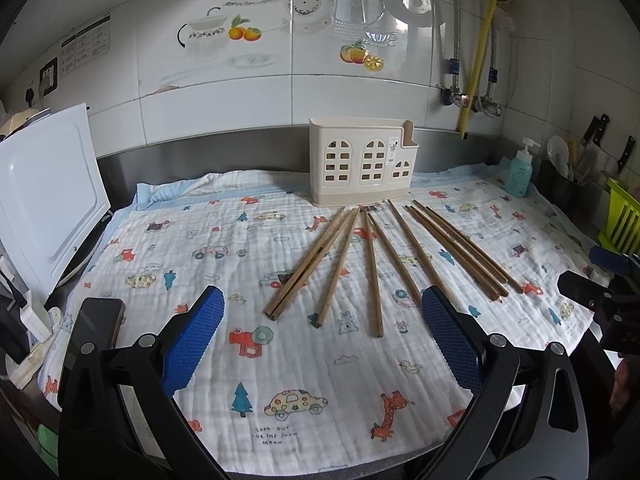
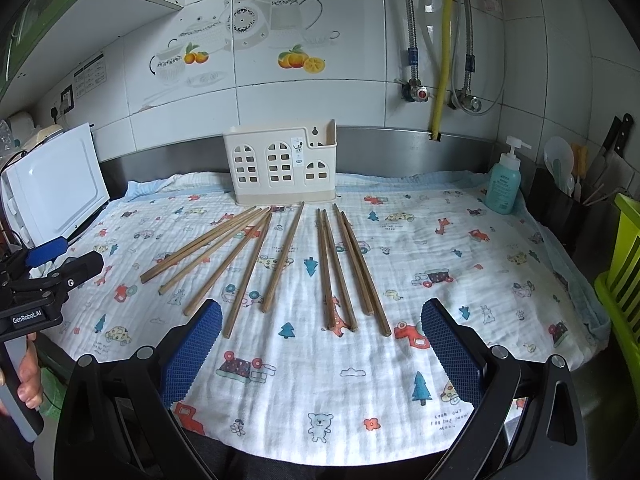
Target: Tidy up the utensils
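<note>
Several wooden chopsticks (image 1: 372,272) (image 2: 284,256) lie fanned out on a white cloth (image 1: 200,240) (image 2: 440,240) printed with cars and trees. A cream utensil holder (image 1: 360,160) (image 2: 276,168) with window cut-outs stands upright behind them, against the steel backsplash. My left gripper (image 1: 322,300) hovers open over the near ends of the left chopsticks, holding nothing. My right gripper (image 2: 320,308) is also open and holds nothing, just short of the right group's near ends. Each gripper shows at the edge of the other's view: the right gripper (image 1: 600,292) and the left gripper (image 2: 52,276).
A white board (image 1: 48,192) (image 2: 60,184) leans at the left. A dark phone (image 1: 96,328) lies on the cloth's near left corner. At the right are a teal soap bottle (image 1: 519,172) (image 2: 502,184), a black bin of kitchen tools (image 2: 560,204) and a green rack (image 1: 624,224) (image 2: 624,272).
</note>
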`<action>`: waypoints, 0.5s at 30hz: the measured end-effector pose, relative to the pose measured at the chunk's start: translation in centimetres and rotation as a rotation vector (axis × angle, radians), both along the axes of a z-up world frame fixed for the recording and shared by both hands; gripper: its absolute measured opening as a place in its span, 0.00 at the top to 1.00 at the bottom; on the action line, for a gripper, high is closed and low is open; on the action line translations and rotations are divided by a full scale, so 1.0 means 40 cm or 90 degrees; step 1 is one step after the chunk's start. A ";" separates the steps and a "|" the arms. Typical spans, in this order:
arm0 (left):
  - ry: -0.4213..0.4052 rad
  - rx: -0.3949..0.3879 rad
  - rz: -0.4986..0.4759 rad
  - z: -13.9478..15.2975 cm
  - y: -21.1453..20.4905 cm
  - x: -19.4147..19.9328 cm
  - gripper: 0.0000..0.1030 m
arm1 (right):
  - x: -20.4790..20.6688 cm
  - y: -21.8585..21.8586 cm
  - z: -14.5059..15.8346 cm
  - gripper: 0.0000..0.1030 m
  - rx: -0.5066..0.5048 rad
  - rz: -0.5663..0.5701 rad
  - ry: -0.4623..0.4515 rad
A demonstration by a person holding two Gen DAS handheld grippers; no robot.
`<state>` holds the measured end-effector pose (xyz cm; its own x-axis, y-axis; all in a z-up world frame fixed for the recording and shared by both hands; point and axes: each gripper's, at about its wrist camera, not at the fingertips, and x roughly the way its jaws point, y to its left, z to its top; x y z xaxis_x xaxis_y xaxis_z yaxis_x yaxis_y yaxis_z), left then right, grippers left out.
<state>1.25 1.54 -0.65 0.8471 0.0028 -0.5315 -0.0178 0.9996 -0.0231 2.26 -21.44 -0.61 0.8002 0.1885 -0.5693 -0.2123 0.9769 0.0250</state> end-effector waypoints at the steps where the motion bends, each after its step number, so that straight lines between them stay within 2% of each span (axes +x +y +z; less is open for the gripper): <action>1: 0.000 0.000 0.001 0.000 0.000 0.001 0.06 | 0.001 0.000 -0.002 0.06 0.000 0.000 0.001; 15: -0.008 -0.001 0.004 0.002 0.016 0.013 0.06 | 0.020 -0.001 -0.003 0.06 0.001 -0.004 0.003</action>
<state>1.78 2.19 -0.56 0.8540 0.0070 -0.5203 -0.0234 0.9994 -0.0250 3.08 -21.48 -0.72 0.7985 0.1840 -0.5732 -0.2060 0.9782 0.0270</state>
